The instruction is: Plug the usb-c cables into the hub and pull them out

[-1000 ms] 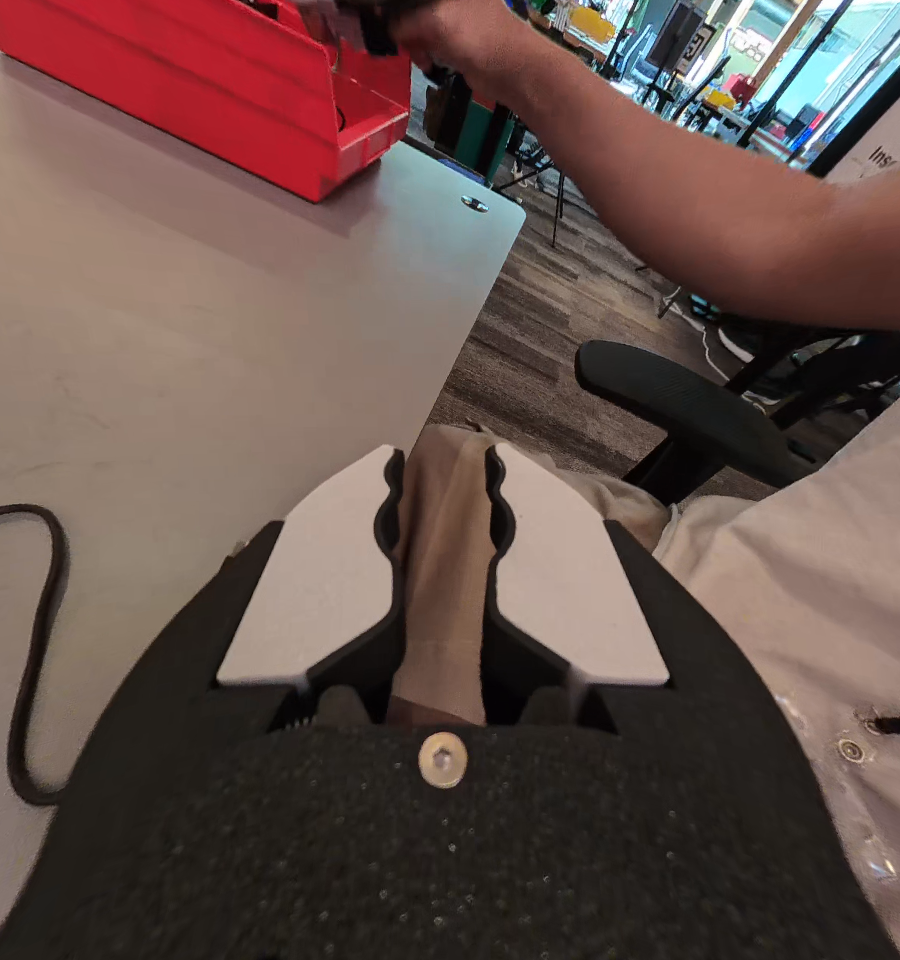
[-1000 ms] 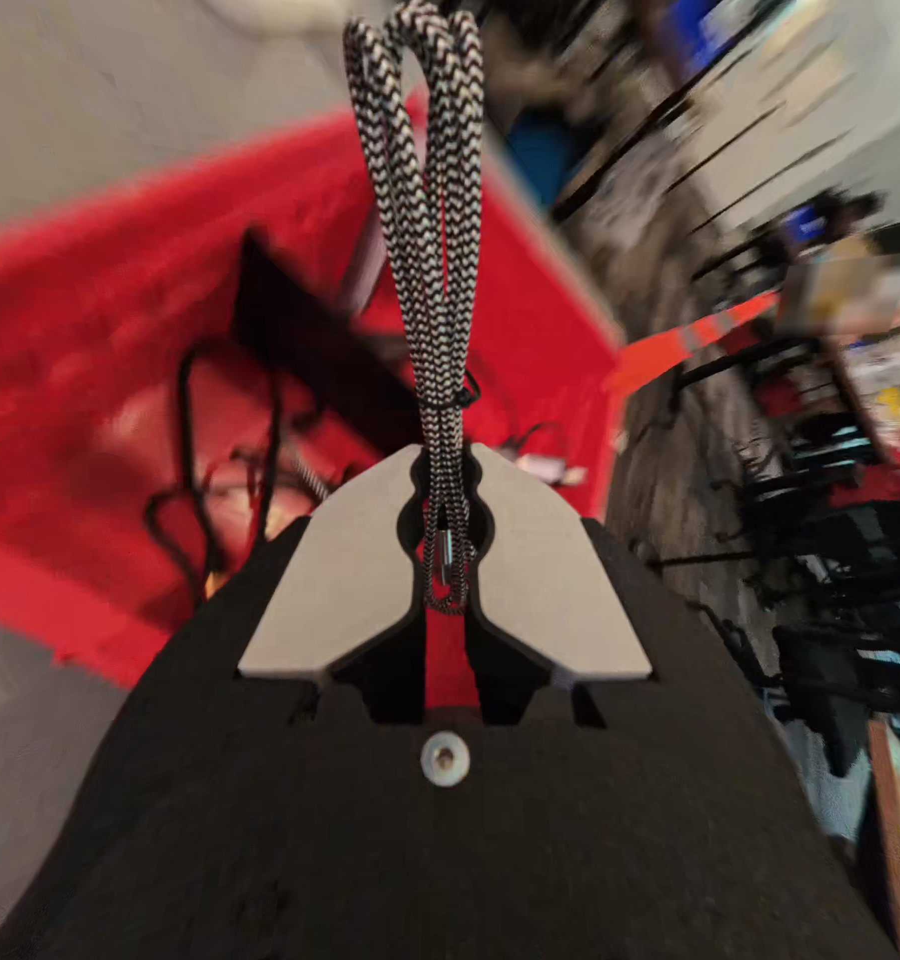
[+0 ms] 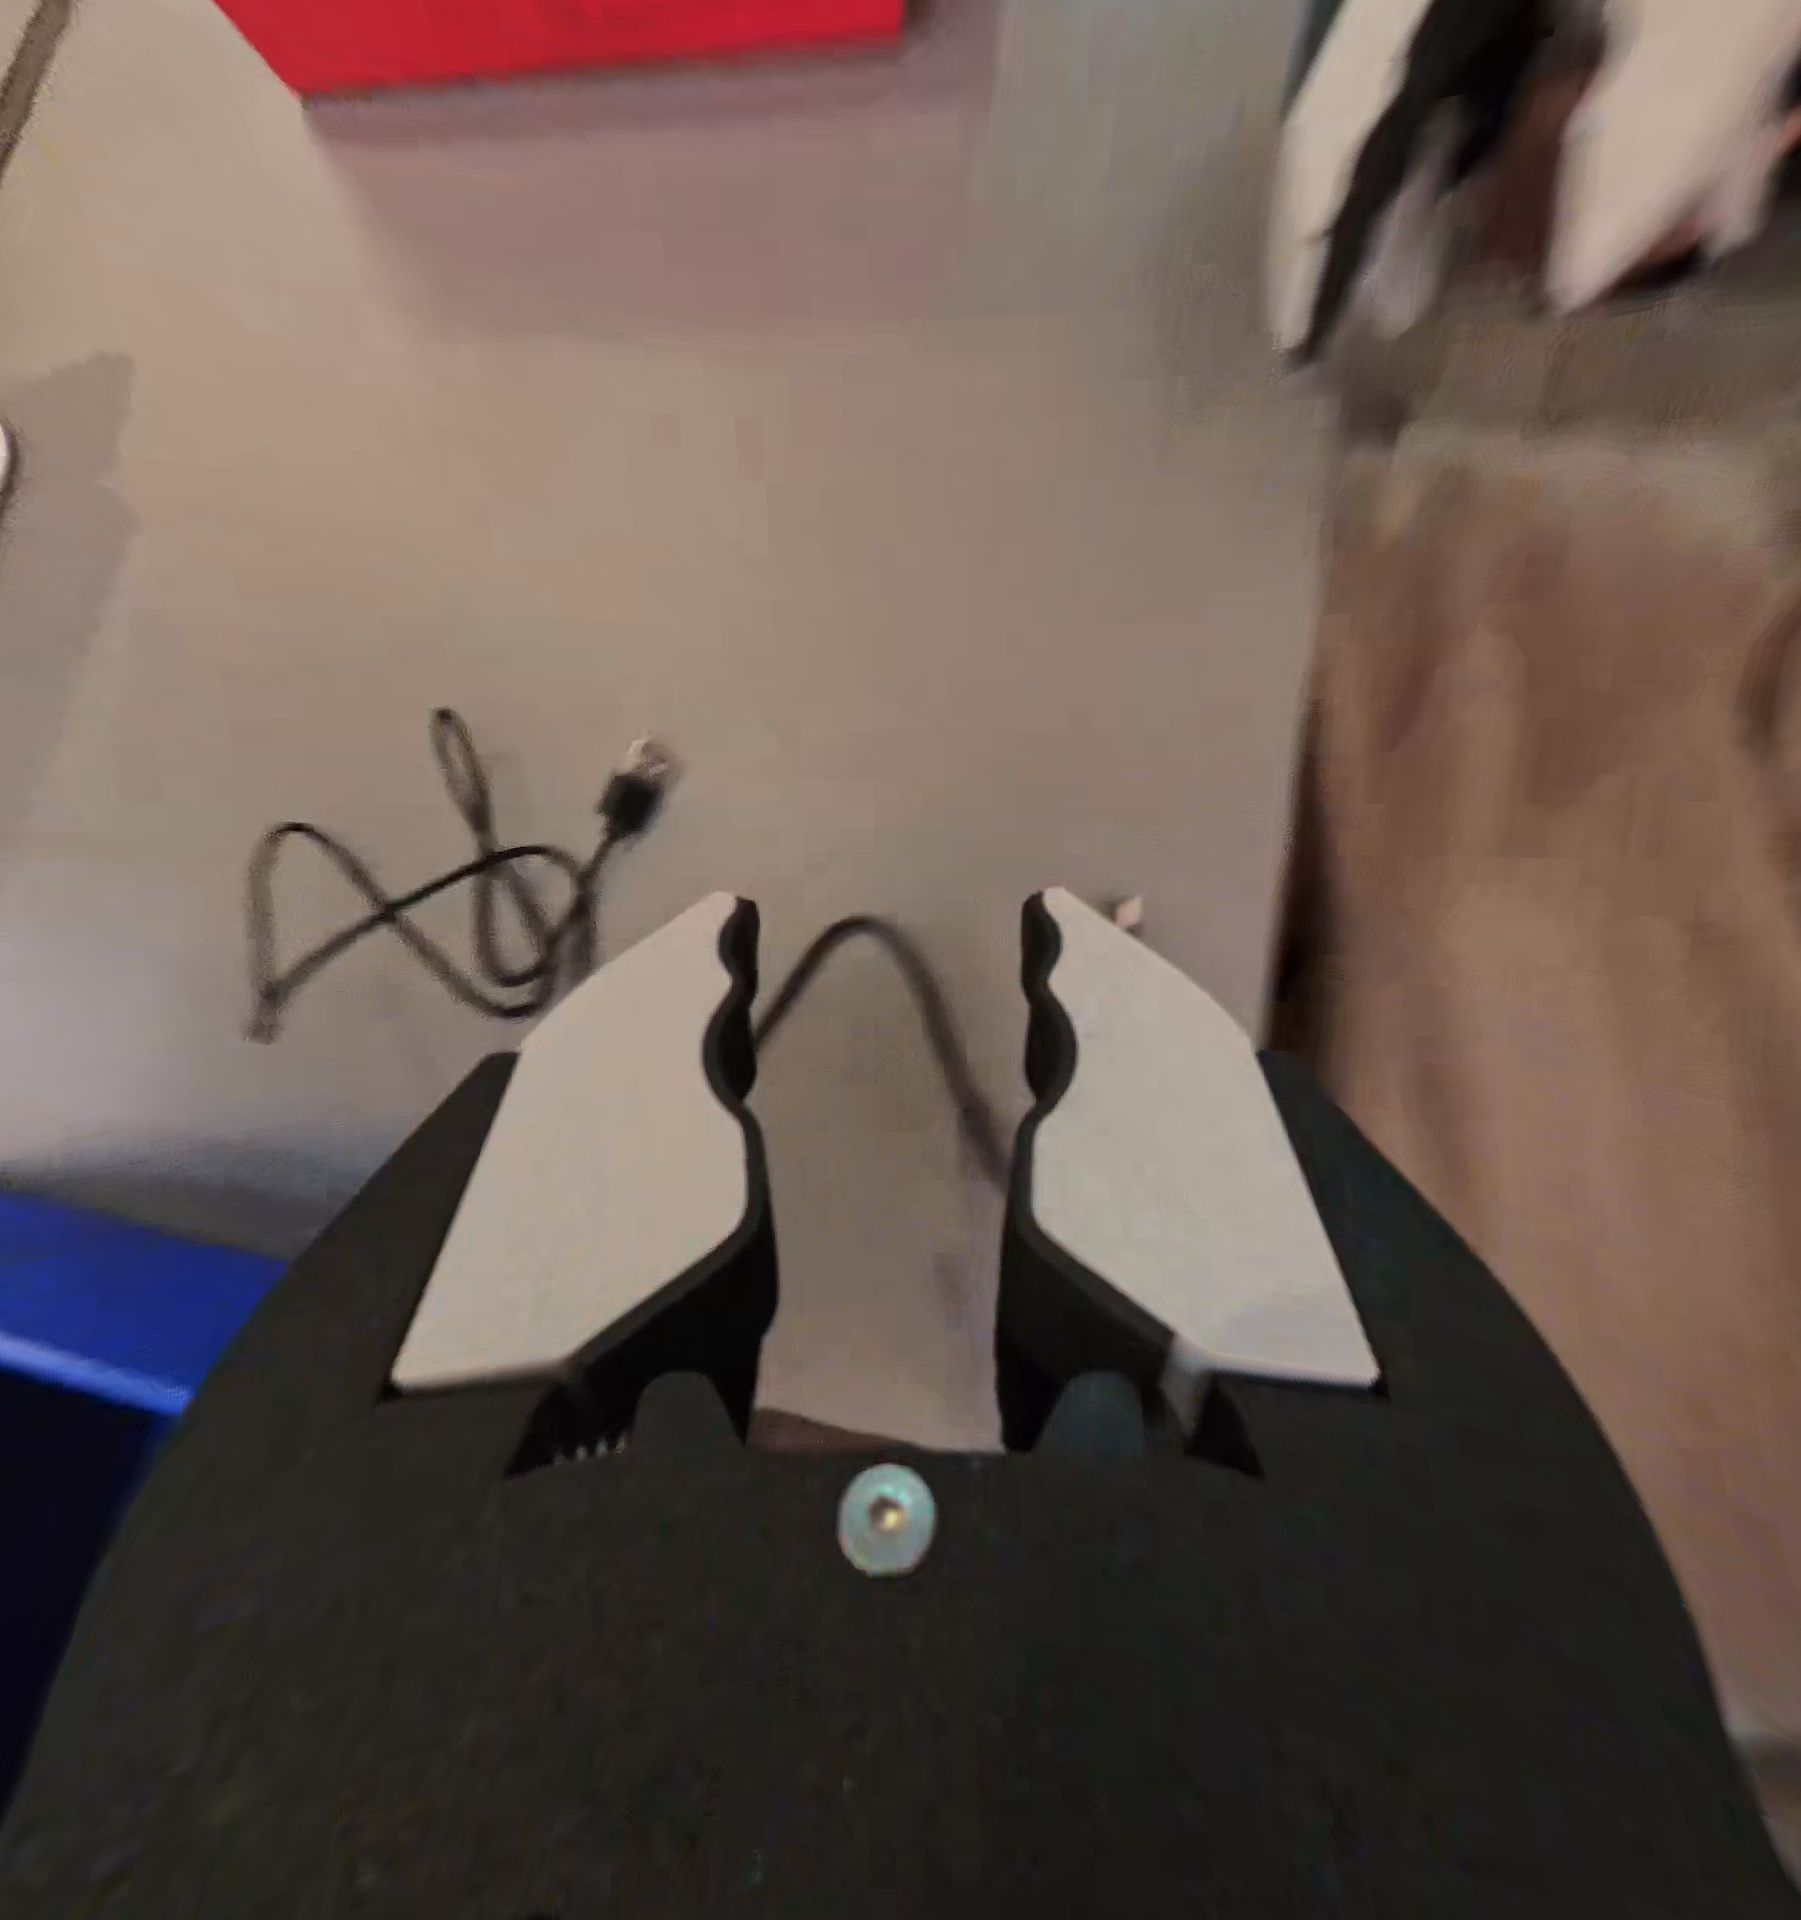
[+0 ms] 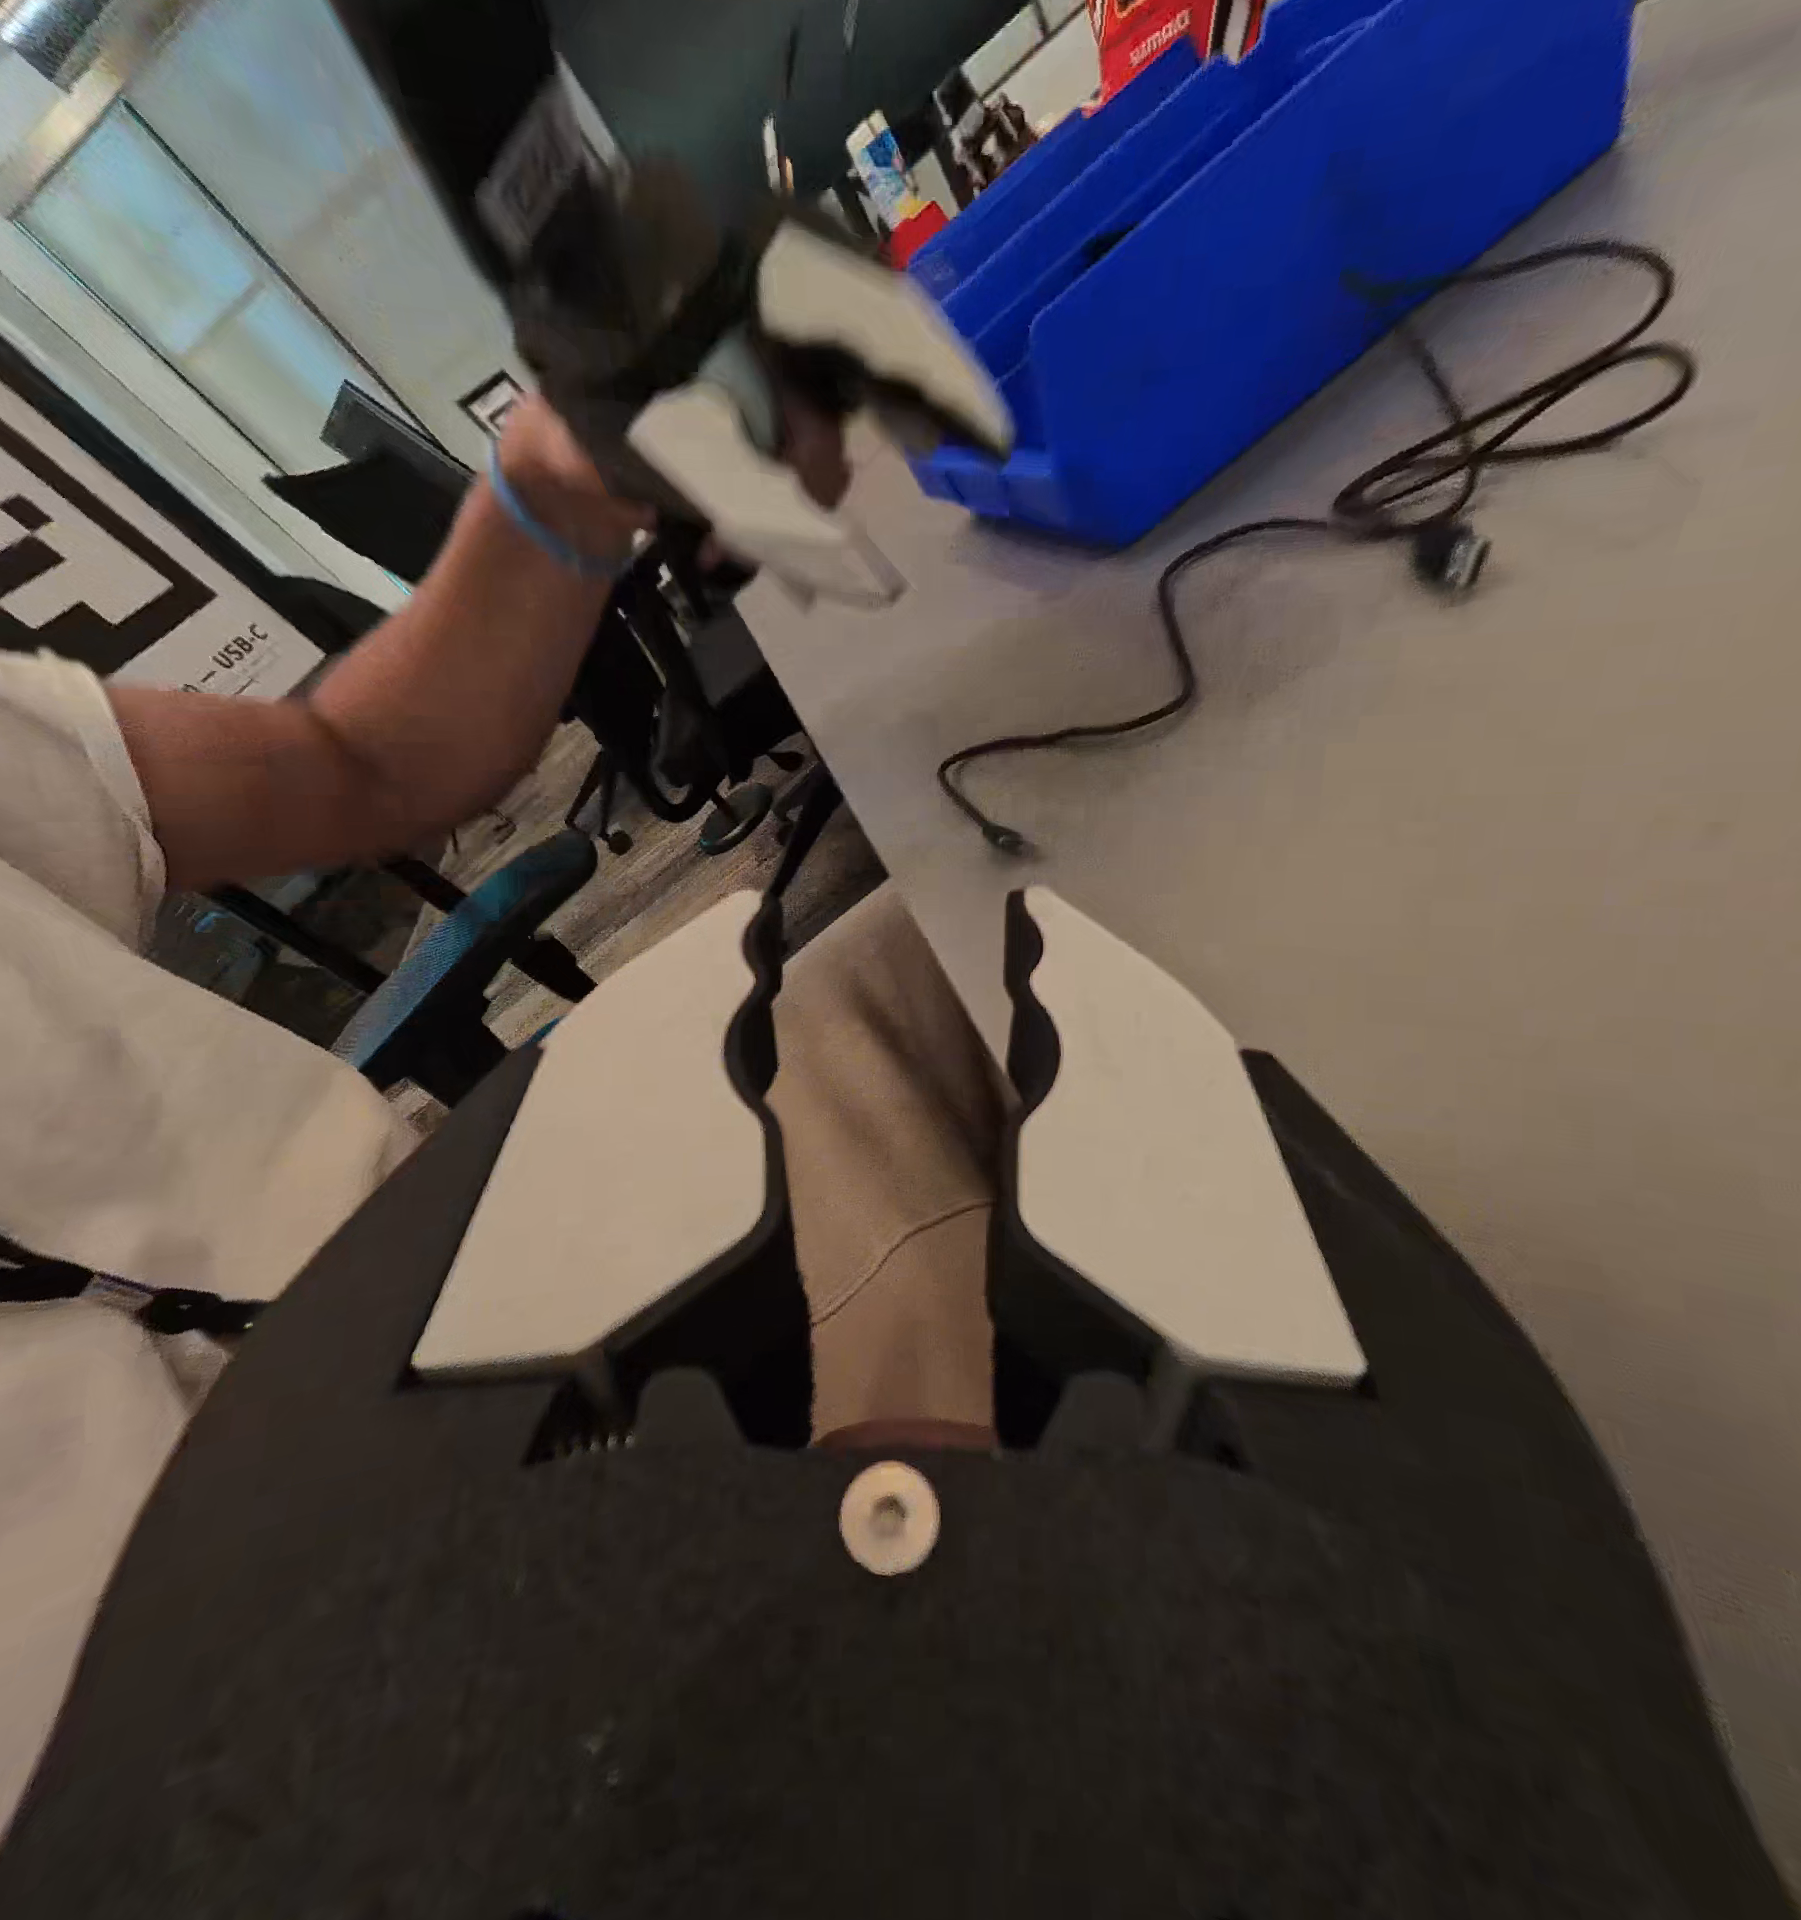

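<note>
bench [image 3: 875, 468]: carrying a blue bin [image 4: 1239, 343], a red bin [image 3: 584, 42] and a loose black cable [image 3: 460, 904]
left tool [image 3: 888, 914]: gaping wide, empty, hovering over the cable
right tool [image 4: 885, 914]: spread wide, holding nothing
hub: not showing
step: likely reaching; next calls for pinching the plug [image 3: 631, 795]

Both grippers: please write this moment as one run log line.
left gripper: open, empty | right gripper: open, empty | black cable: loose on table

Black hand-held gripper [image 3: 888, 914] w/ white fingers [image 3: 605, 1153], silver screw [image 3: 885, 1519].
</note>
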`<state>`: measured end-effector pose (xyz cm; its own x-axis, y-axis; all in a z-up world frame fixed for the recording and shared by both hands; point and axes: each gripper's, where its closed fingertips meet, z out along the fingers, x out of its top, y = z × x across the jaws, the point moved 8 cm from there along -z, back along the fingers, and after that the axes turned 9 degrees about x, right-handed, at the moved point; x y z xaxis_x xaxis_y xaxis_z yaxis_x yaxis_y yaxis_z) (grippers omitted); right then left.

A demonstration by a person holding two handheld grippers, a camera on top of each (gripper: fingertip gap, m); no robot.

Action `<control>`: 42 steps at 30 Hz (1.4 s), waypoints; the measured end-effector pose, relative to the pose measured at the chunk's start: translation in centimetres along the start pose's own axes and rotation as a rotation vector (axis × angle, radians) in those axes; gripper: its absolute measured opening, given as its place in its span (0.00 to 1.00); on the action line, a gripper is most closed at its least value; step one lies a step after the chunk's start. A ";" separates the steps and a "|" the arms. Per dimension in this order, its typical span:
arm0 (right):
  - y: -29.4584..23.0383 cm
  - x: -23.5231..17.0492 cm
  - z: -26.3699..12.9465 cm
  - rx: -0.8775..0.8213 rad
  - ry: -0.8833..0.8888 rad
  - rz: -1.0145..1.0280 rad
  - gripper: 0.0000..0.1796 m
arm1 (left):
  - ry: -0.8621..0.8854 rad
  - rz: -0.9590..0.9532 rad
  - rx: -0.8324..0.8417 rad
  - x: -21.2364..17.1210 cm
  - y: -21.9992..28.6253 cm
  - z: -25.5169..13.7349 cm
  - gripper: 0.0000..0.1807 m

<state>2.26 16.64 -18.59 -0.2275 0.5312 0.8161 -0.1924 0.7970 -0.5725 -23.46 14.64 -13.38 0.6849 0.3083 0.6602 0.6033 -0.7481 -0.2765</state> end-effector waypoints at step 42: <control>3.0 1.3 3.9 -0.320 0.122 -0.092 0.34 | 0.216 -0.323 -0.094 12.5 -4.9 -0.5 0.03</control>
<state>-2.34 18.61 -19.53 -0.1033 0.4682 0.8775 0.1065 0.8824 -0.4583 -18.02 21.85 -3.39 0.3584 0.4133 0.8371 0.7265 -0.6866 0.0279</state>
